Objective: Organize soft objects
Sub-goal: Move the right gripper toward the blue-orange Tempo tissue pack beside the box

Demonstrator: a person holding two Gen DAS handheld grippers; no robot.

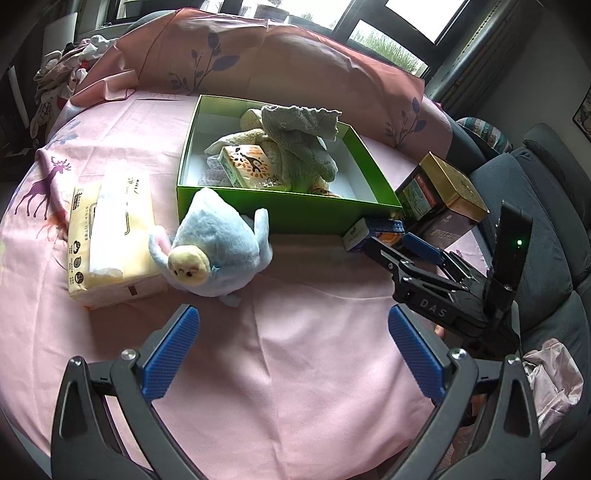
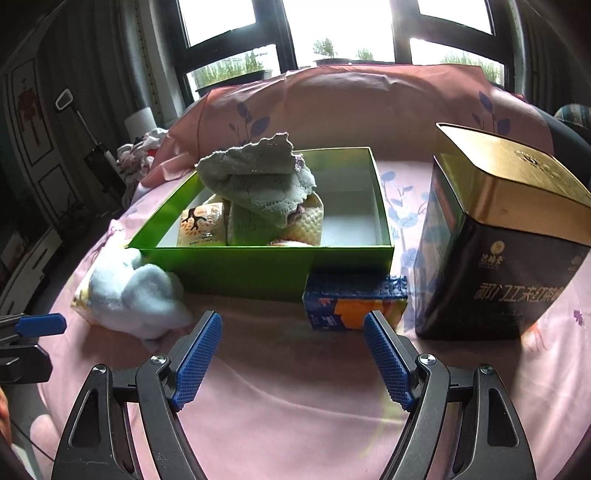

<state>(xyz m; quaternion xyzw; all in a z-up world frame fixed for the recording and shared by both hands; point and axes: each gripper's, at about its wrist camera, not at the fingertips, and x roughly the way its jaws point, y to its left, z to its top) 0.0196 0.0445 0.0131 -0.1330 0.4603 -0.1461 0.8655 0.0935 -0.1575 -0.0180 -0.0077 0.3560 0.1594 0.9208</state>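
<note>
Blue-padded and spread wide with nothing between them, both the left gripper (image 1: 293, 352) and right gripper (image 2: 293, 356) hover over pink cloth (image 1: 295, 369); a pale-blue plush toy (image 1: 218, 251) lies against the green box (image 1: 280, 212) already holding knitted cloths (image 1: 303, 136).

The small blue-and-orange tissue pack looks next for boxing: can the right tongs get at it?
Probably yes: the right tongs are open, the tissue pack lies just ahead, bare cloth between.

This is a lived-in room of a home. A pink sheet (image 1: 295, 332) printed with deer covers the worktop, a pile of laundry (image 1: 70, 66) sits past its far left edge, and a dark sofa (image 1: 546, 229) stands along its right edge. Tall windows (image 2: 332, 29) behind look out on greenery.
</note>
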